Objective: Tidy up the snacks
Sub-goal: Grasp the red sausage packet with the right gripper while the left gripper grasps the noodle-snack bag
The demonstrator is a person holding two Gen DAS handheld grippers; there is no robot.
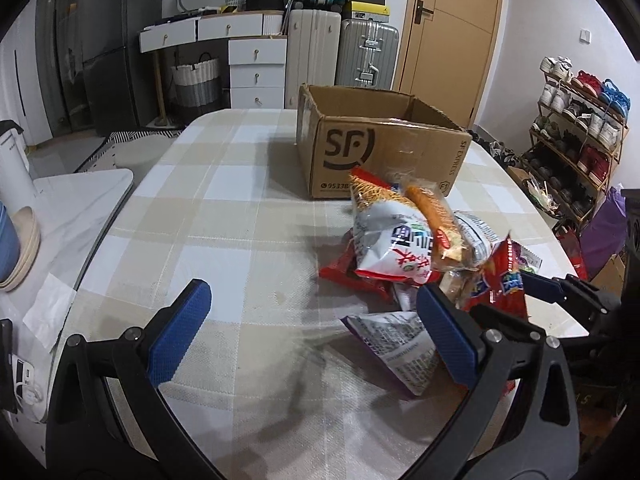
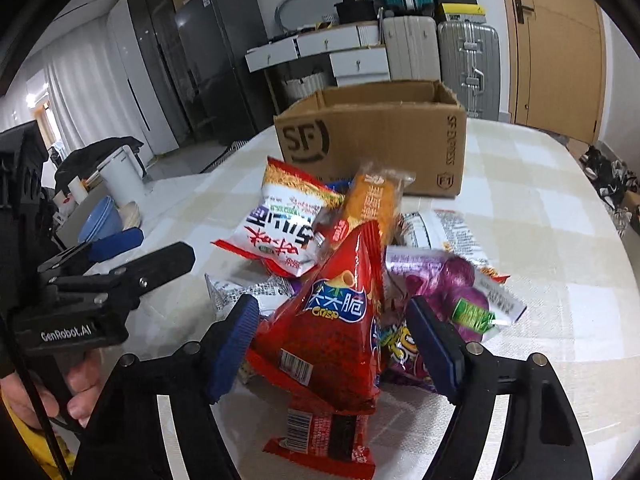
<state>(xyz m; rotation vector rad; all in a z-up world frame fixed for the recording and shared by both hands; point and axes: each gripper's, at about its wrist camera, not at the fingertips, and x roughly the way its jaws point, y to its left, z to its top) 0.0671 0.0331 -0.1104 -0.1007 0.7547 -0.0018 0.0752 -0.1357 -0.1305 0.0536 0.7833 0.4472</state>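
Note:
A heap of snack bags lies on the checked tablecloth (image 1: 224,216) in front of an open SF cardboard box (image 1: 380,148) (image 2: 372,136). On top is a white and red noodle bag (image 1: 396,240) (image 2: 276,236) beside an orange-wrapped bar (image 2: 372,204). My right gripper (image 2: 332,304) stands around a red triangular crisp bag (image 2: 332,332); the left pad is at its edge, the right pad is apart from it. One of its fingers (image 1: 538,286) shows beside that red bag (image 1: 496,284). My left gripper (image 1: 314,292) (image 2: 152,248) is open over the cloth, left of the heap. A purple and white bag (image 1: 400,352) lies by its right finger.
A side table (image 1: 80,200) at the left carries stacked bowls (image 1: 16,248) (image 2: 100,220) and a white container (image 2: 120,176). Suitcases (image 1: 368,52) and drawers (image 1: 256,72) stand behind the table, a shoe rack (image 1: 576,136) at the right. A hand (image 2: 76,388) holds the left gripper's handle.

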